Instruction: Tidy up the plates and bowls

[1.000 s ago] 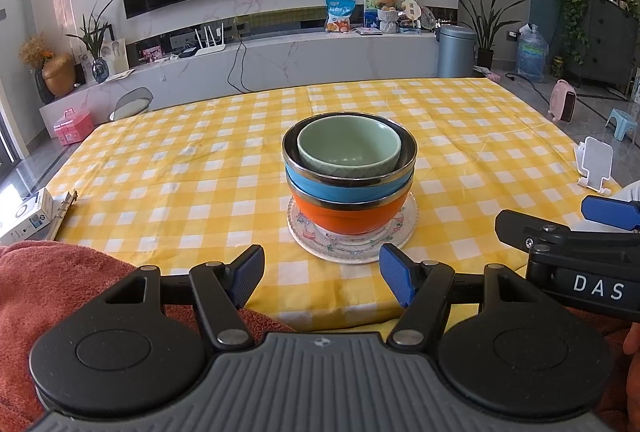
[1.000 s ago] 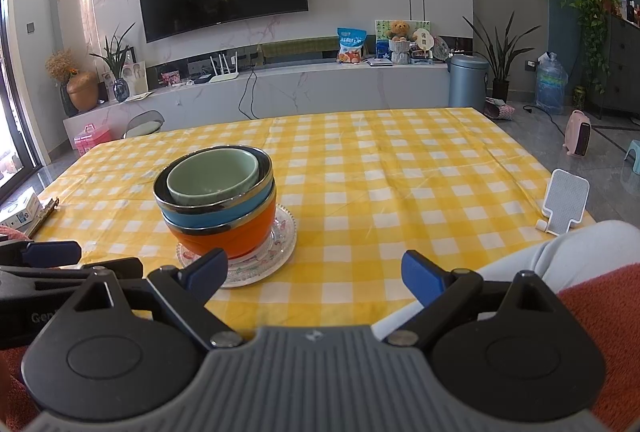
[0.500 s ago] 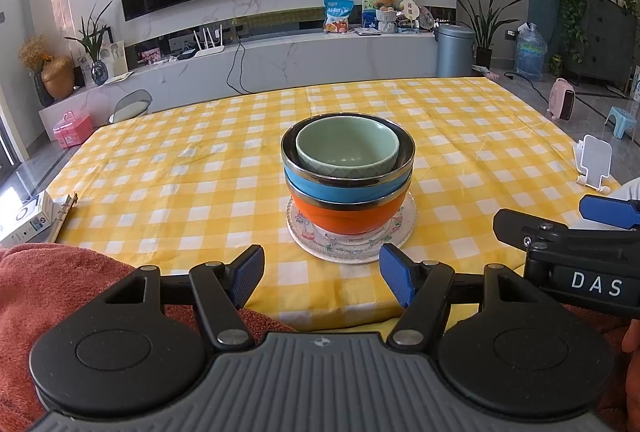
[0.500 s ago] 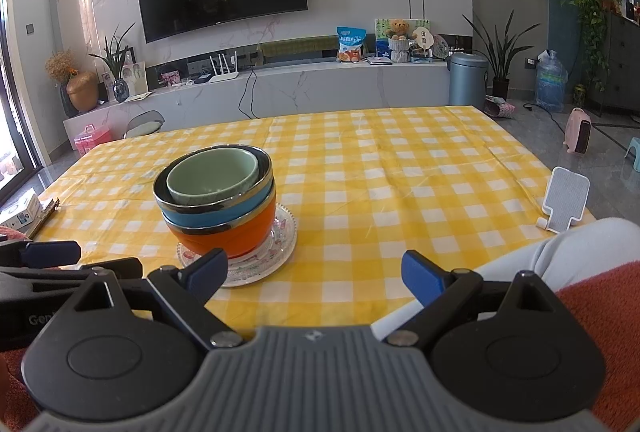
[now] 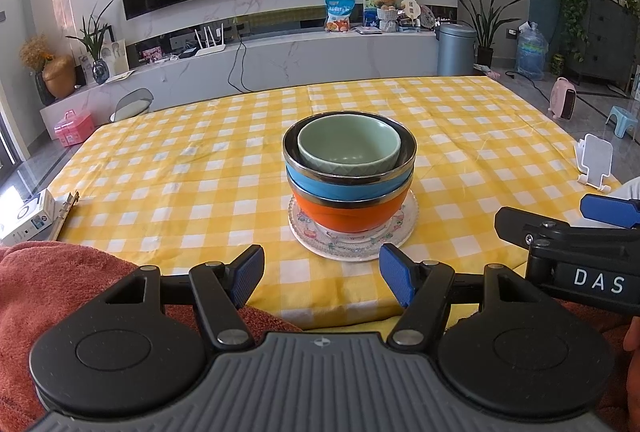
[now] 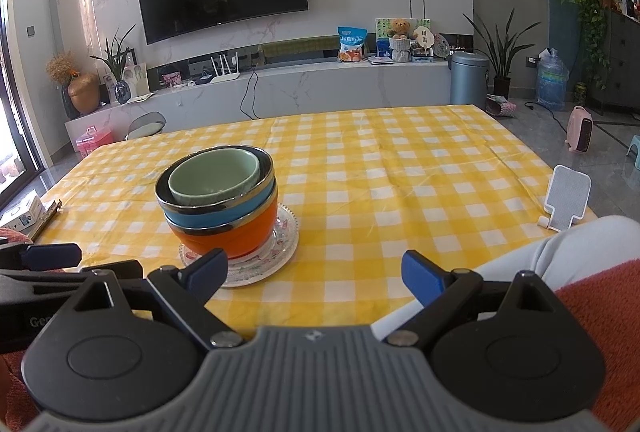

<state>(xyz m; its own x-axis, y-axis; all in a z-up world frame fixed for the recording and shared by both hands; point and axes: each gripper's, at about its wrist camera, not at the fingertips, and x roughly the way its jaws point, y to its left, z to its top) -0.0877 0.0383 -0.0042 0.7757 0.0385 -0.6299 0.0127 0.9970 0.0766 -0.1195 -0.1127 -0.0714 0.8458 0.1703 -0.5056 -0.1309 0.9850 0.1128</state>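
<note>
A stack stands near the front edge of the yellow checked table (image 5: 200, 168): a pale green bowl (image 5: 349, 146) nests in a blue steel-rimmed bowl (image 5: 348, 186), which sits in an orange bowl (image 5: 344, 218) on a patterned glass plate (image 5: 404, 228). My left gripper (image 5: 321, 274) hangs open just in front of the plate, nothing between its fingers. The right wrist view shows the same green bowl (image 6: 214, 176), orange bowl (image 6: 240, 238) and plate (image 6: 286, 236) at left. My right gripper (image 6: 315, 274) is open and empty, to the right of the stack.
A white phone stand (image 5: 596, 168) sits at the table's right edge. A small box (image 5: 30, 216) and a clip lie at the left edge. An orange-red cloth (image 5: 60, 292) covers a person's lap below the grippers. A TV wall and cabinet stand beyond.
</note>
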